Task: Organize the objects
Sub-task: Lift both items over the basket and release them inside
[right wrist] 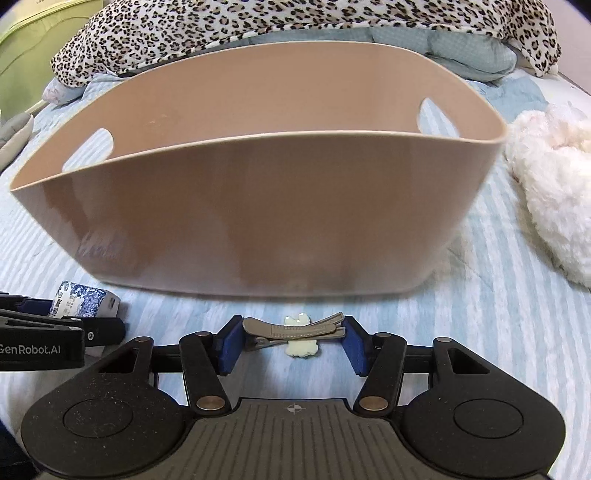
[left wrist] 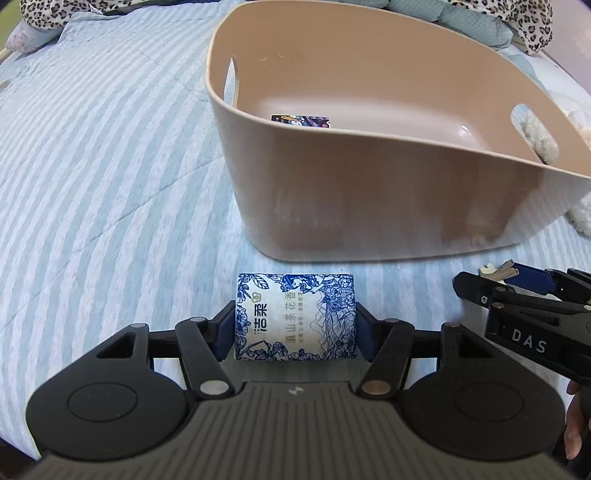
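My left gripper (left wrist: pixel 295 321) is shut on a blue-and-white floral tissue pack (left wrist: pixel 295 317), held just above the striped bed in front of the beige plastic basket (left wrist: pixel 369 206). The pack also shows in the right wrist view (right wrist: pixel 83 301). My right gripper (right wrist: pixel 291 334) is shut on a metal hair clip with a white bow (right wrist: pixel 295 328), low over the bed before the basket's near wall (right wrist: pixel 258 214). The right gripper also shows in the left wrist view (left wrist: pixel 513 280). A small colourful card (left wrist: pixel 301 120) lies inside the basket.
The bed has a light blue striped quilt (left wrist: pixel 110 177). A white fluffy item (right wrist: pixel 554 192) lies right of the basket. Leopard-print fabric (right wrist: pixel 258 26) and a blue pillow (right wrist: pixel 461 48) lie behind the basket.
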`<state>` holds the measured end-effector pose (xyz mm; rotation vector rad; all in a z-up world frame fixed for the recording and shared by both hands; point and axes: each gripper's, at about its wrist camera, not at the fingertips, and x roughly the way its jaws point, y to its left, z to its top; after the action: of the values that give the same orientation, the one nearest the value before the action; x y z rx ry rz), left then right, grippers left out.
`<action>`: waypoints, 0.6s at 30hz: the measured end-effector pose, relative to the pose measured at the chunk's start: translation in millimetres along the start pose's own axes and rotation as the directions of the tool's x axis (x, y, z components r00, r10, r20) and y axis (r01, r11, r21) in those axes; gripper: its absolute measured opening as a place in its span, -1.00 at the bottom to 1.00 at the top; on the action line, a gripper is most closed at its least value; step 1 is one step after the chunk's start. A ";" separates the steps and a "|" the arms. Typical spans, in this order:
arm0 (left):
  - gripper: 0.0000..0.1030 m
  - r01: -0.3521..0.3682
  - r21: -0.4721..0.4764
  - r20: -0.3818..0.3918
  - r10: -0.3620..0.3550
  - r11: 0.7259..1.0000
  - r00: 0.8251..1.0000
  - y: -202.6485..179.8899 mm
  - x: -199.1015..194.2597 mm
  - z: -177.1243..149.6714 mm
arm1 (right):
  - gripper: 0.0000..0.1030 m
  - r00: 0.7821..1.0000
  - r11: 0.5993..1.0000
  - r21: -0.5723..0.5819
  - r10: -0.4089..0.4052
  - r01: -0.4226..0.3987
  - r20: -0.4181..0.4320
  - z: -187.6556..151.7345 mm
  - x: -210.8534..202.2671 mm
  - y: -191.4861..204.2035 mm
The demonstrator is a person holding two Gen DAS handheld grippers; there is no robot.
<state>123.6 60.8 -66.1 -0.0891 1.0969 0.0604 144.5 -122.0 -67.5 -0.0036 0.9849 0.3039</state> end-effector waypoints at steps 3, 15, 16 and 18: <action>0.24 0.017 0.000 0.012 -0.017 1.000 1.000 1.4 -13.2 -4.4 | 0.04 1.000 1.000 0.012 0.006 -0.006 0.004 -4.0 -16.9 -2.1; 0.25 0.043 0.079 0.172 -0.056 0.996 0.983 -0.5 -93.3 -6.0 | 0.04 0.979 0.997 0.020 0.070 -0.076 0.192 -2.6 -101.8 -18.9; 0.25 0.041 0.088 0.191 -0.057 0.995 0.980 -1.2 -101.3 -3.4 | 0.04 0.975 0.997 0.022 0.071 -0.078 0.209 1.7 -107.1 -19.4; 0.25 0.033 0.101 0.228 -0.056 0.994 0.972 -7.5 -110.4 6.7 | 0.04 0.968 0.996 0.031 0.077 -0.087 0.239 9.4 -117.4 -22.2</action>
<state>79.9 53.5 35.6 -0.0189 0.8636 -0.0226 97.5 -171.5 31.0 0.1098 0.7541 0.3513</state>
